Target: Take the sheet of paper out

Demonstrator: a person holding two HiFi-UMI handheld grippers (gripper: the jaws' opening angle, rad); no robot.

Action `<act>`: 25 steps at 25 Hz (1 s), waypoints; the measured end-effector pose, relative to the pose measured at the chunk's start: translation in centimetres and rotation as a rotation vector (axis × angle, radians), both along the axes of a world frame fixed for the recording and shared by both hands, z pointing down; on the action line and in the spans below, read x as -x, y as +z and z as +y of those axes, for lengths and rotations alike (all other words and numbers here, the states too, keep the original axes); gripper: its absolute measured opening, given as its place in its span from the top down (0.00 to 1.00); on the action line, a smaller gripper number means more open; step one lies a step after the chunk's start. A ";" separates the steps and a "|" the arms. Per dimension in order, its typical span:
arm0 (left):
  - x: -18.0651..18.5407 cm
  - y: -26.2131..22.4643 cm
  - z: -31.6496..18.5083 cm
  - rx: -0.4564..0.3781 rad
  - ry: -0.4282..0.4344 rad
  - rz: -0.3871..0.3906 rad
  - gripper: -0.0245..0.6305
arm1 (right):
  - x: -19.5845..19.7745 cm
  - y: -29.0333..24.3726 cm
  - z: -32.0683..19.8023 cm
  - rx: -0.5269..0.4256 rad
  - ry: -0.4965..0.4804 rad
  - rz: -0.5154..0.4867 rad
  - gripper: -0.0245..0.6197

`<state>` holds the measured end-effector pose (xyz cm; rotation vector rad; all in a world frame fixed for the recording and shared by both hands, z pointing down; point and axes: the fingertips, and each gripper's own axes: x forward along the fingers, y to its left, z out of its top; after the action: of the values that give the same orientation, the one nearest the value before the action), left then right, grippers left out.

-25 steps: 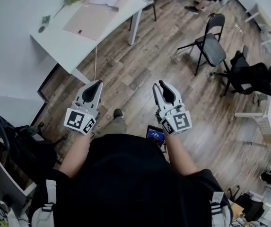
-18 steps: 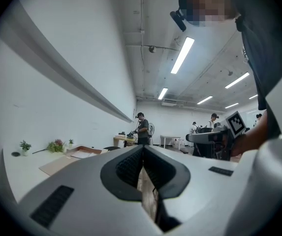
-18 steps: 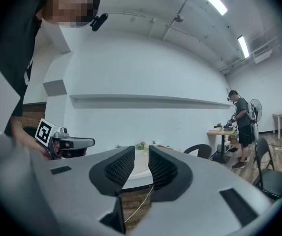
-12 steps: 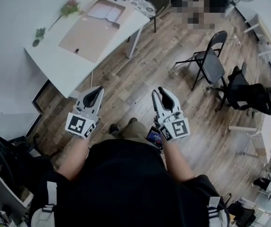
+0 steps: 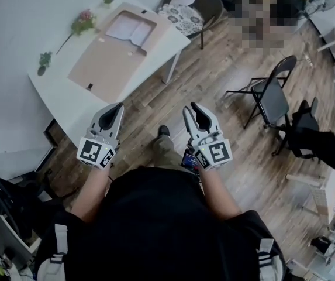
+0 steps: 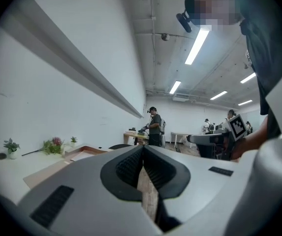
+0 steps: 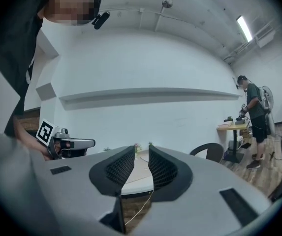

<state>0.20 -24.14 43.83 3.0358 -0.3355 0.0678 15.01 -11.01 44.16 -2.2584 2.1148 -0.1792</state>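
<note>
A flat brown cardboard envelope (image 5: 100, 66) lies on the white table (image 5: 56, 98) ahead and to the left. A white sheet of paper (image 5: 131, 28) shows through the cut-out at its far end. Both grippers are held level in front of the person, short of the table and apart from the envelope. My left gripper (image 5: 113, 111) points at the table's near corner, its pads meeting with nothing between them (image 6: 143, 149). My right gripper (image 5: 193, 111) hangs over the wooden floor, with a gap between its jaws that holds nothing (image 7: 141, 154). The table edge (image 7: 140, 178) shows through that gap.
A pink flower stem (image 5: 82, 21) and a small green plant (image 5: 44, 58) lie on the table beyond the envelope. A round chair with a patterned cushion (image 5: 186, 13) stands at the table's far end. A folding chair (image 5: 270, 98) and an office chair (image 5: 322, 148) stand to the right.
The person has walked toward the table, so it sits nearer and lower in the head view. Both grippers kept their pose and came along with the body.
</note>
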 end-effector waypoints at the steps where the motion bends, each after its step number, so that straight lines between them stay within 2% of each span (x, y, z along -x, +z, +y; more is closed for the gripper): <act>1: -1.2 -0.1 -1.1 0.008 -0.018 0.001 0.96 | -1.4 -0.3 -1.2 -0.002 -0.020 0.003 0.81; 6: -6.4 -0.9 -5.9 0.050 -0.121 0.013 0.96 | -7.0 -0.9 -6.5 0.009 -0.128 0.015 0.80; 10: -8.6 -1.4 -9.2 0.044 -0.206 0.021 0.96 | -9.0 0.1 -10.3 0.025 -0.218 0.007 0.79; 14: -9.3 -1.3 -12.2 0.025 -0.268 0.013 0.96 | -9.3 1.1 -14.6 0.053 -0.314 0.012 0.79; 20: -9.2 1.0 -17.1 -0.046 -0.313 -0.067 0.96 | -8.3 2.4 -22.8 0.076 -0.433 0.047 0.80; 25: -8.6 3.5 -23.1 -0.005 -0.338 -0.066 0.96 | -6.9 4.3 -31.0 0.150 -0.512 0.112 0.80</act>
<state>8.77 -47.20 47.30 2.9381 -0.8467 0.1444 21.89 -42.02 48.48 -1.7753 2.7878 -0.2373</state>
